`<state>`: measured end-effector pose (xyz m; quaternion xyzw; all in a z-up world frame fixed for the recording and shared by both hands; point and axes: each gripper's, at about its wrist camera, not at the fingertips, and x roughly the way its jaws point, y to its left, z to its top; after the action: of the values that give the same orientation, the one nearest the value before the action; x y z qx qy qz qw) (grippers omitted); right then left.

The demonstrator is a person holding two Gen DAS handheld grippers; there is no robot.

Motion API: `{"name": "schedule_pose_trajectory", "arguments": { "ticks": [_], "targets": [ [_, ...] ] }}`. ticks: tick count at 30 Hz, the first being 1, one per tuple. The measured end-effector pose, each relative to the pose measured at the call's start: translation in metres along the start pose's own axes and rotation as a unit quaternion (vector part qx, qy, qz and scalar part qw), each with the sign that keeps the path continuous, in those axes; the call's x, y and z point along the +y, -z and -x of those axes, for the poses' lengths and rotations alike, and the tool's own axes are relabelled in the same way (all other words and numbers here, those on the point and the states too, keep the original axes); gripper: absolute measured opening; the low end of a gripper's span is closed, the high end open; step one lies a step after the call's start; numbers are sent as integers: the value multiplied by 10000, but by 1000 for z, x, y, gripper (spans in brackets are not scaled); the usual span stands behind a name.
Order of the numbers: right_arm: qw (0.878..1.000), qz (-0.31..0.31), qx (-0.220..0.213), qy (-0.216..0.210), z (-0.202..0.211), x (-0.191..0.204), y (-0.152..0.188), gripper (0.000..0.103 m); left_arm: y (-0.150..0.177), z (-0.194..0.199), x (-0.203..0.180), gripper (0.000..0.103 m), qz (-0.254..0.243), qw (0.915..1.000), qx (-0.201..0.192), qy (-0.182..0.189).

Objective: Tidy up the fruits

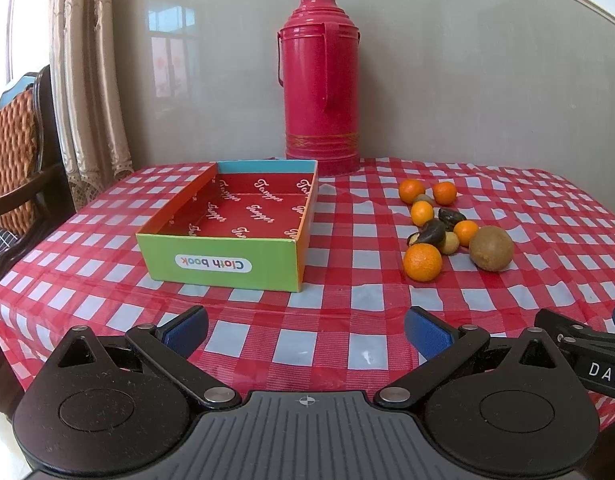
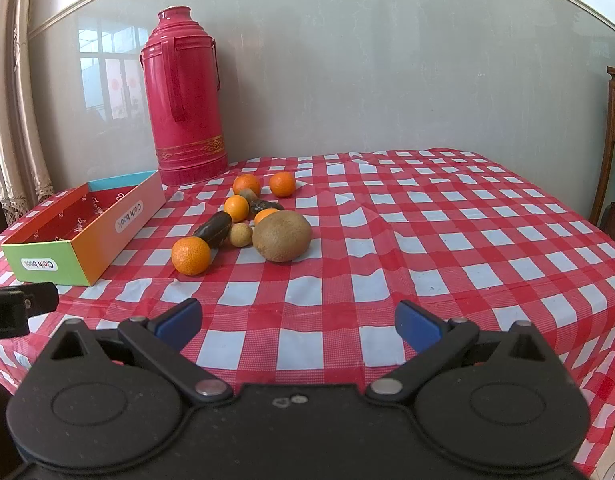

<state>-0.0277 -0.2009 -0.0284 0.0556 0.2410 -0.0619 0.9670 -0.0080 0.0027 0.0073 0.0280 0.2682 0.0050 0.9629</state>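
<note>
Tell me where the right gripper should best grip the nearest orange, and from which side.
Probably across its widest middle, approaching from the near side. The nearest orange is round and sits at the front of the pile, with open tablecloth before it; only the dark fruit crowds it behind. The right gripper is open.

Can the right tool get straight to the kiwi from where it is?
Probably yes: the right tool is open, with only bare tablecloth between it and the kiwi, which sits nearest it.
</note>
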Motion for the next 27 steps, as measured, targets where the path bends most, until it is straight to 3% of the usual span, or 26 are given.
{"name": "schedule_pose_trajectory", "arguments": {
  "ticks": [27],
  "targets": [
    [10000,3,3,6,0,0,0,97,1,-1,2,103,25,10000,-8,-26]
  ]
}}
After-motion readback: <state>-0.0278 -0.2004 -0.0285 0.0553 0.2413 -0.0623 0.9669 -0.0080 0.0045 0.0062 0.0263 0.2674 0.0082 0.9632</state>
